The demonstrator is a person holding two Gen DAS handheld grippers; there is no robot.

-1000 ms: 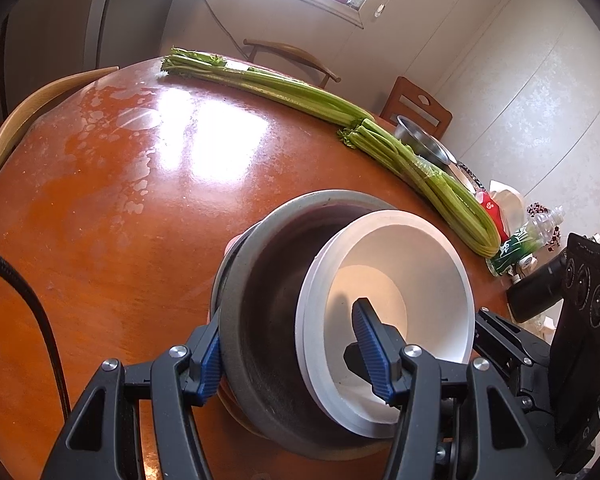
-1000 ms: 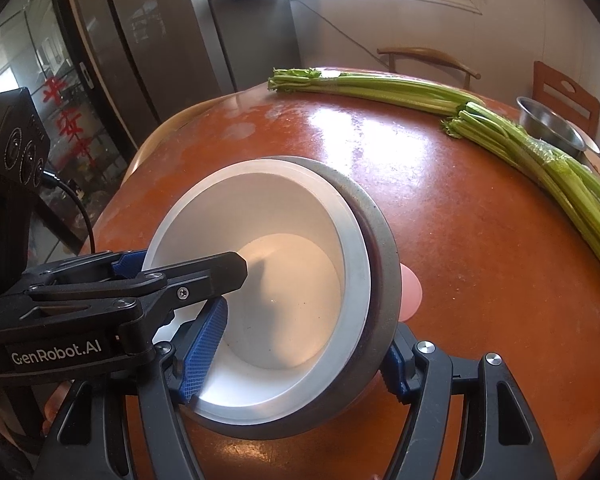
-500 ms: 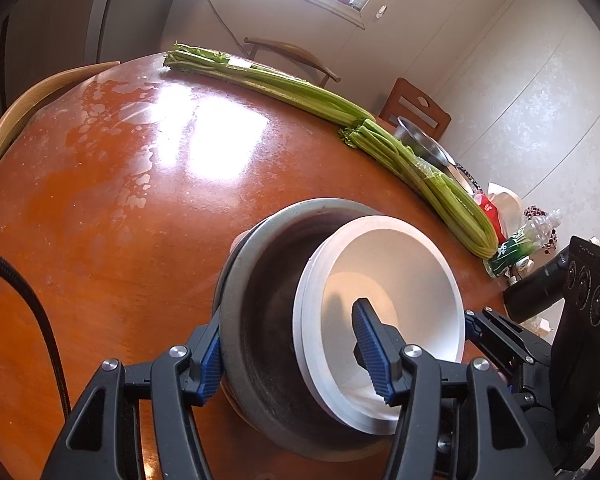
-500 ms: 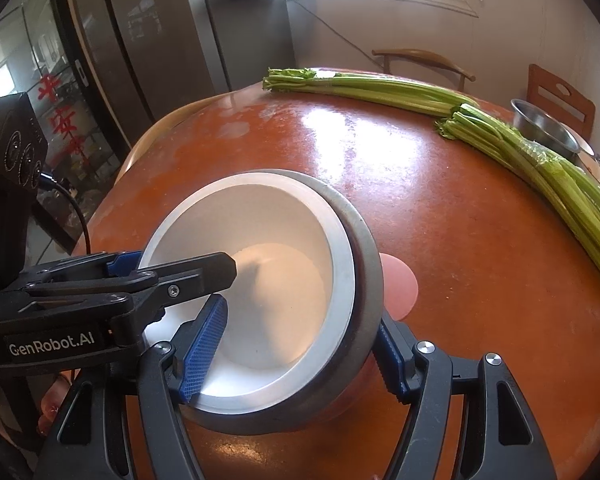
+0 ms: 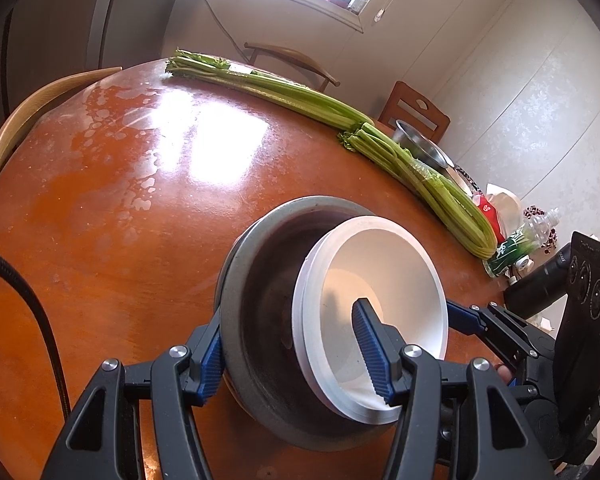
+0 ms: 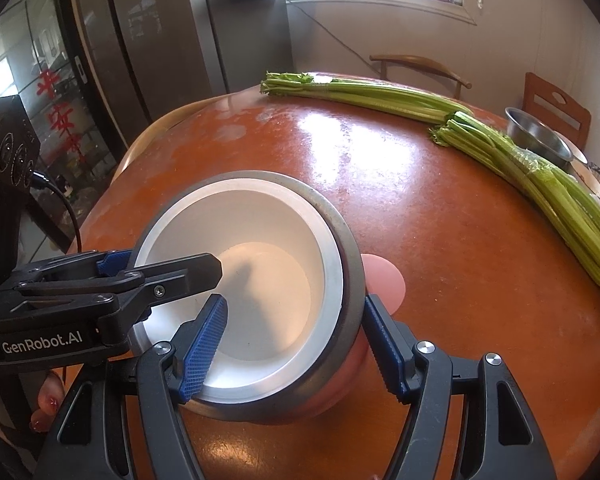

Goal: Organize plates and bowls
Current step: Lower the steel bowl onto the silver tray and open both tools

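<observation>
Left wrist view shows the left gripper (image 5: 296,352) near the lens, its jaws spread wide across the rims of two nested bowls. One blue pad presses the outer wall of the grey metal bowl (image 5: 260,304), and the other pad stands inside the white bowl (image 5: 384,280). So this claw grips both rims together on its side. The white bowl sits inside the grey metal bowl, leaning toward the side where the right gripper (image 5: 460,314) comes in.

Right wrist view shows the right gripper (image 6: 296,328) doing the same from the opposite side: one blue pad is inside the white bowl (image 6: 260,272), the other is against the outside of the grey metal bowl (image 6: 346,248). Its jaws are also wide apart and closed on the two walls. The left gripper (image 6: 116,264) reaches across the rim from the other side.

Just beyond the grey metal bowl a pink plate (image 6: 384,280) peeks out from under it, lying on the round brown table (image 6: 420,220). Farther from the bowls, along the far edge of the table, lie two bundles of celery (image 6: 540,184). Behind the celery stands a steel basin (image 6: 536,140). Beyond the table are wooden chairs (image 6: 416,66), and a plastic bottle (image 5: 520,244) lies near the celery's end.
</observation>
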